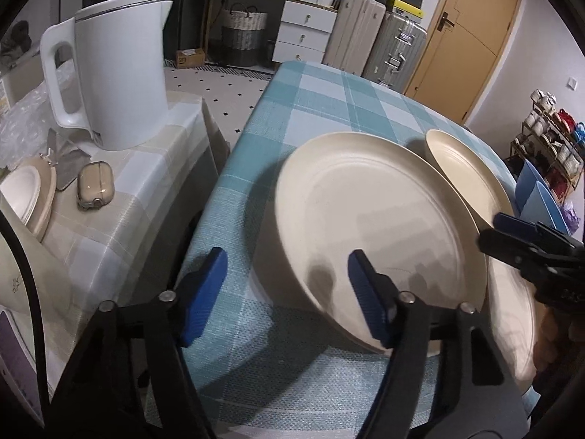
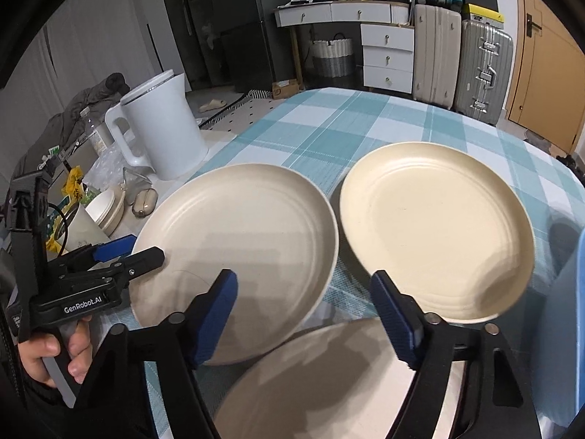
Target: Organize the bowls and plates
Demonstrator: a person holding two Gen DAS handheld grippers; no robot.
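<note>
Three cream plates lie on the teal checked tablecloth [image 1: 310, 102]. My left gripper [image 1: 287, 292] straddles the near-left rim of the left plate [image 1: 376, 226]: one blue pad is over its inside, the other outside over the cloth, and neither presses on it. In the right wrist view a hand [image 2: 55, 351] holds that left gripper [image 2: 135, 252] at the left plate [image 2: 241, 256]. My right gripper [image 2: 305, 318] stands open over the near plate [image 2: 329, 376], its fingers overlapping the left plate and the far right plate [image 2: 438, 226]. Its tip [image 1: 501, 230] shows in the left wrist view beside the far plate [image 1: 464, 172].
A white kettle [image 1: 117, 73] stands on a side table to the left, with a stack of small bowls [image 1: 25, 190] and a small case [image 1: 95, 190]. A blue container [image 2: 563, 329] sits at the table's right edge. Suitcases, drawers and a door stand beyond.
</note>
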